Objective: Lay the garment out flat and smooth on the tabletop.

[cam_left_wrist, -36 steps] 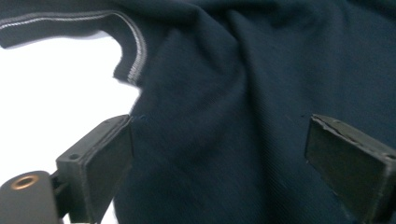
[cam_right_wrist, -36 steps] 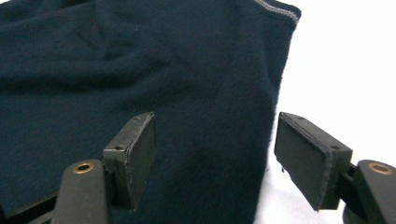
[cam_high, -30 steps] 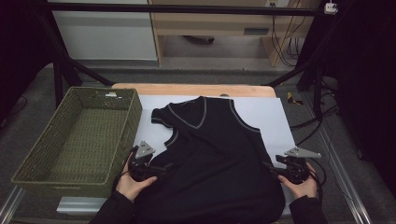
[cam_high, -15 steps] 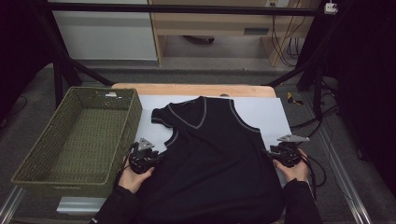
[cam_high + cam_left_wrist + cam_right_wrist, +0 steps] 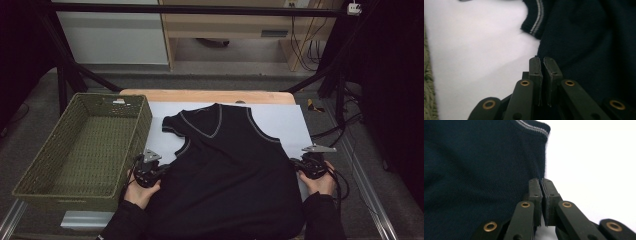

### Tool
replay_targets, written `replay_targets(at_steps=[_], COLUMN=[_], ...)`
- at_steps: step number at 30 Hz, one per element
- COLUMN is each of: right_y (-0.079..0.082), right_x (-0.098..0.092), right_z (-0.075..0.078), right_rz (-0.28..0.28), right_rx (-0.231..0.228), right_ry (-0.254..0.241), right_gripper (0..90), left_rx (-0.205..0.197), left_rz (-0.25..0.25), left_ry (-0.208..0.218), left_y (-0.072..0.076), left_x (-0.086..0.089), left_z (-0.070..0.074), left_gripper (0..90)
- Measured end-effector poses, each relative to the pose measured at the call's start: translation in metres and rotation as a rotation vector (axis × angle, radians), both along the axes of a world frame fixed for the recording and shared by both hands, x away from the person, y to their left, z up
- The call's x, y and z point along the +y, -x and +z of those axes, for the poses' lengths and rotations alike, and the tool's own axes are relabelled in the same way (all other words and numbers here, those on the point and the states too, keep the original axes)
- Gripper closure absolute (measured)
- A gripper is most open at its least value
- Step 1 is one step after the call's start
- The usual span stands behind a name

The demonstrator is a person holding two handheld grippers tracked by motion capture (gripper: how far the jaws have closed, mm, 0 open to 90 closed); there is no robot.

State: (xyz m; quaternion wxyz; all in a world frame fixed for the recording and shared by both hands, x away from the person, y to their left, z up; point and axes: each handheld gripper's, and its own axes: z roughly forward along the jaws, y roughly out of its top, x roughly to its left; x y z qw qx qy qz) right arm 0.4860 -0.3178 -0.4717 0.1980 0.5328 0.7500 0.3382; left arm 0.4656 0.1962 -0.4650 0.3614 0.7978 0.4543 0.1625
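High view: a black sleeveless vest (image 5: 227, 170) with grey trim lies flat on the white table cover (image 5: 285, 120), beside a green woven basket (image 5: 85, 145). The left gripper (image 5: 159, 171) sits at the vest's left side edge, the right gripper (image 5: 299, 165) at its right side edge.

Left gripper view: the jaws, having just been closing, stand together at the vest's side edge below the armhole; whether knit is pinched between them cannot be told.

Right gripper view: the jaws, likewise just closed, meet at the opposite side edge; a pinch cannot be told.
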Motion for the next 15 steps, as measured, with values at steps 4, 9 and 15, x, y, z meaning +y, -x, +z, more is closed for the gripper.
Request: replay_targets(at_steps=[4, 9, 15], right_y=[0.001, -0.011, -0.048], right_x=[0.002, 0.007, 0.014], right_z=[0.0, 0.004, 0.002], right_rz=[0.028, 0.059, 0.043], right_rx=[0.023, -0.072, -0.098], right_ry=[-0.008, -0.024, -0.008], right_gripper=[80.4, 53.2, 47.3], left_rx=[-0.019, -0.015, -0.014], left_rz=[-0.028, -0.034, -0.052], left_ry=[0.031, 0.029, 0.027], left_y=[0.002, 0.001, 0.0], left_x=[0.0, -0.001, -0.002], left_z=[0.003, 0.002, 0.001], left_gripper=[83.2, 83.7, 83.8])
